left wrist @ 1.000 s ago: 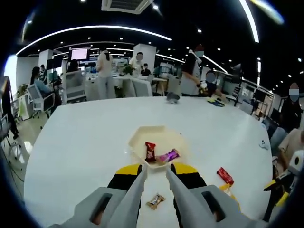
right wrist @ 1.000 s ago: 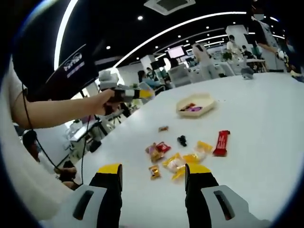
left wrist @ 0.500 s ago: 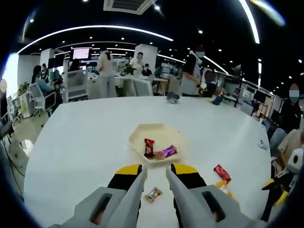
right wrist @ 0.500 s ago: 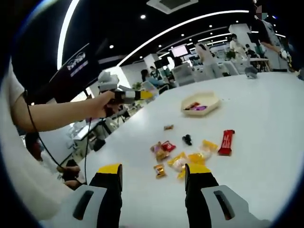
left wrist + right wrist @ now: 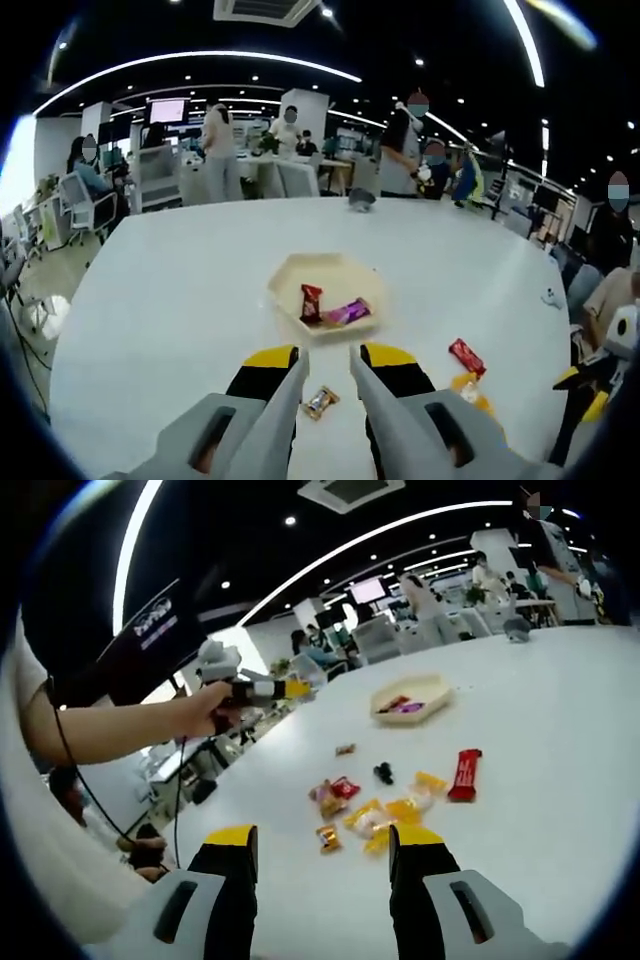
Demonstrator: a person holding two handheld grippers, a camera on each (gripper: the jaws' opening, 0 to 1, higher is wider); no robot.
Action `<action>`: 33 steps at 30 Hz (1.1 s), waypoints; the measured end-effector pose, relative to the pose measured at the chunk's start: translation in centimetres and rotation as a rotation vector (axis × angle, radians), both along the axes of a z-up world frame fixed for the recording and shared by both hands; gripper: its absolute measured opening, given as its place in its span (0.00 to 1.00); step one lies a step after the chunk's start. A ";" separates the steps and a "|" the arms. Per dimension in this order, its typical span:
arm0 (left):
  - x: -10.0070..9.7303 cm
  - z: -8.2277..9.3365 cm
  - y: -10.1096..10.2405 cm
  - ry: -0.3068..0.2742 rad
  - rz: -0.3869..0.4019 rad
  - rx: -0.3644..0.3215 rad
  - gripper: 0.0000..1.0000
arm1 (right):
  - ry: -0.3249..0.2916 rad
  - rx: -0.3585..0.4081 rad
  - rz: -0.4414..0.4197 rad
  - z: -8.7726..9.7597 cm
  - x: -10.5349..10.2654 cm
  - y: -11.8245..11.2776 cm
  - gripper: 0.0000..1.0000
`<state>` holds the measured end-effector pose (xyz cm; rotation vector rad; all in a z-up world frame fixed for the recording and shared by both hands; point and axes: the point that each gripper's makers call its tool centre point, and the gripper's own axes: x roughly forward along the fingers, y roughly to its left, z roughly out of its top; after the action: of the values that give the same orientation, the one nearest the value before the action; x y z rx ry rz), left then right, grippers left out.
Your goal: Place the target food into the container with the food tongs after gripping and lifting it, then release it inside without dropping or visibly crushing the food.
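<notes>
Snack packets (image 5: 375,815) lie scattered on the white bench (image 5: 560,730) just ahead of my right claw (image 5: 322,865), whose jaws stand wide apart with nothing between them. Nearest its tips are a small gold-wrapped candy (image 5: 327,837) and a heap of yellow packets (image 5: 392,814); a red bar (image 5: 463,774) lies a little further off to the right, its long axis running away from me, and a small dark piece (image 5: 384,773) sits beyond the heap. Which of these counts as the target I cannot tell.

Further along the bench sits the container (image 5: 411,698), a pale shallow tray, already holding a red wrapper (image 5: 311,304) and a purple one (image 5: 348,312). In the left gripper view that container (image 5: 285,290) lies straight ahead of my left claw (image 5: 327,368), just past its tips, and a lone gold candy (image 5: 319,402) rests on the bench between the jaws, nearer me than the tips. Those jaws stand narrowly parted and hold nothing. In the right gripper view my left hand (image 5: 205,712) carries its claw raised above the bench, off to the left.

I judge the right claw nearer the pile, so the pickup falls to it. No tongs are visible to me. From the pile, the container lies ahead and slightly right, well apart.
</notes>
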<state>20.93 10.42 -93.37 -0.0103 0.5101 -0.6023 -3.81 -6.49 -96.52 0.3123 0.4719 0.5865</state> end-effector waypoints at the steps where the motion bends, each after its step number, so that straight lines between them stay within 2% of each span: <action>1: -0.1 0.0 0.0 0.001 0.000 0.001 0.23 | 0.000 0.000 -0.001 0.0 0.0 0.0 0.54; 12: -0.8 -1.7 0.1 0.031 0.012 -0.018 0.23 | 0.001 -0.004 -0.039 -0.2 -0.1 -1.2 0.54; 33: -0.8 -2.1 0.1 0.039 -0.004 -0.018 0.23 | -0.010 -0.008 -0.066 0.0 0.6 -1.6 0.54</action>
<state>20.08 10.55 -95.50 -0.0381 0.5422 -0.6121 -3.18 -8.07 -96.50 0.3160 0.4525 0.5219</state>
